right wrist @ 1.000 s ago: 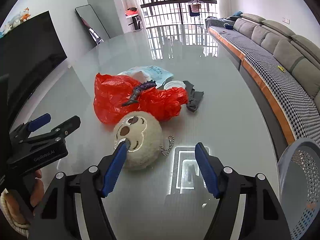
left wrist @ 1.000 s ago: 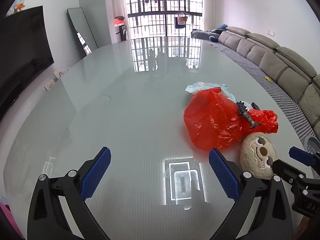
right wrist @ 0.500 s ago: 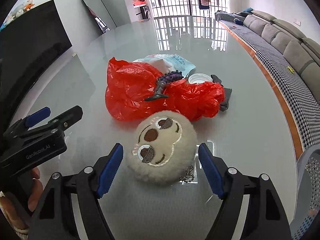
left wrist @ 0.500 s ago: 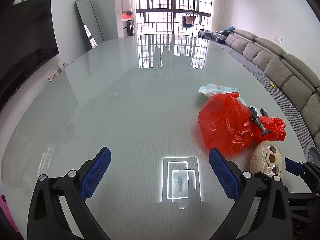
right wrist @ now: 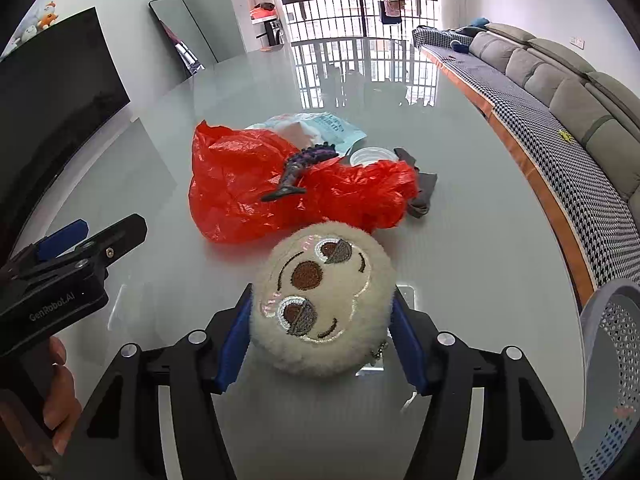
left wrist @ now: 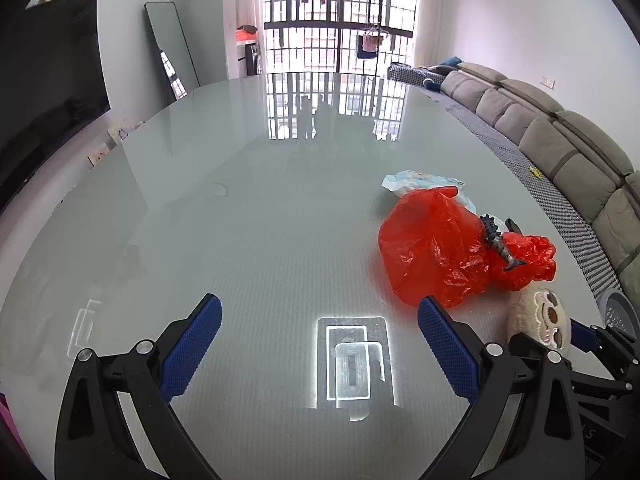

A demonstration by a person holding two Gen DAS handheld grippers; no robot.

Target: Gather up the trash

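"GenRobot.AI" — white lettering — on the left gripper point(right wrist: 86, 236)

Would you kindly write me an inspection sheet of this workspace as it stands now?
Surface: glossy glass table, reflecting the window.
Job's things: red bag, crumpled, with a toy dinosaur lying on it; blue-white wrapper and plastic cup behind it.
Clutter: round plush; grey cloth beside the bag.
Grippers: right gripper has just been closing, its fingers against the plush's sides; left gripper open, with nothing between its fingers.
Cables: nothing seen.
Surroundings: basket at the table's right edge; sofa; TV; mirror.
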